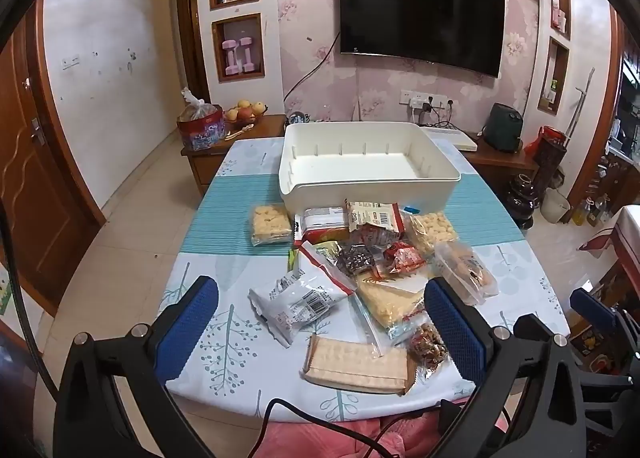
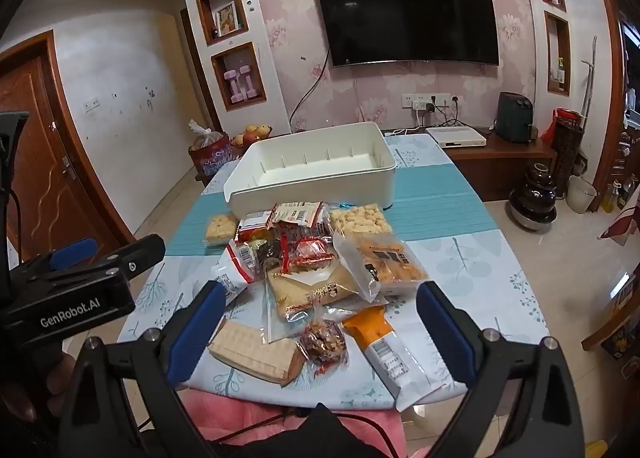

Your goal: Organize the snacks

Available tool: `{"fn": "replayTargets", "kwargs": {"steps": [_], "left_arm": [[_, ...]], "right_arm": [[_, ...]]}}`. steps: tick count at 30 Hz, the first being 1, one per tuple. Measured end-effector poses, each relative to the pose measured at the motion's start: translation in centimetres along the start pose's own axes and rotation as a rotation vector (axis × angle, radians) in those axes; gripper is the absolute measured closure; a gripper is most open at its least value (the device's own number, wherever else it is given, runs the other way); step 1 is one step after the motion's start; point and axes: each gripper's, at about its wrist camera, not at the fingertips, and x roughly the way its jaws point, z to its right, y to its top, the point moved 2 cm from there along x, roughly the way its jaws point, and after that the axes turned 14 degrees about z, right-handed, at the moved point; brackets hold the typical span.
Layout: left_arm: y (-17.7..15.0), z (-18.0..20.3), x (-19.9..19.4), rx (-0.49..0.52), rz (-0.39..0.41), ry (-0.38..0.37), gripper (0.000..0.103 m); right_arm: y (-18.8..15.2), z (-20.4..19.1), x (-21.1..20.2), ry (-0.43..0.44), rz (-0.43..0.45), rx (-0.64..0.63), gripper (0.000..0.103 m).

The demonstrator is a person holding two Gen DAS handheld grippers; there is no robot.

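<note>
A heap of packaged snacks (image 1: 360, 270) (image 2: 316, 258) lies on the table in front of an empty white bin (image 1: 368, 165) (image 2: 312, 177). Nearest me are a beige wafer pack (image 1: 360, 366) (image 2: 256, 354) and a small nut pack (image 1: 428, 348) (image 2: 324, 342). A white and orange packet (image 2: 396, 354) lies at the near right. My left gripper (image 1: 320, 322) hovers open over the near end of the heap, holding nothing. My right gripper (image 2: 320, 322) is also open and empty above the near snacks. The left gripper's body (image 2: 72, 290) shows at the left of the right wrist view.
A teal runner (image 1: 232, 213) crosses the table under the bin. A separate clear pack of puffs (image 1: 270, 223) lies left of the heap. Behind the table a low wooden cabinet (image 1: 248, 129) carries fruit and a bagged box. The table's near edge (image 1: 320, 414) is close to me.
</note>
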Motion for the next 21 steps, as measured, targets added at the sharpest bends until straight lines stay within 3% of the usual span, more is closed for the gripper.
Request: {"fn": "replayTargets", "kwargs": {"steps": [21], "left_arm": [[-1.0,0.9,0.3,-0.004,0.000,-0.028,0.001]], "right_arm": [[-0.2,0.3,0.1,0.005,-0.014,0.007,0.006]]}}
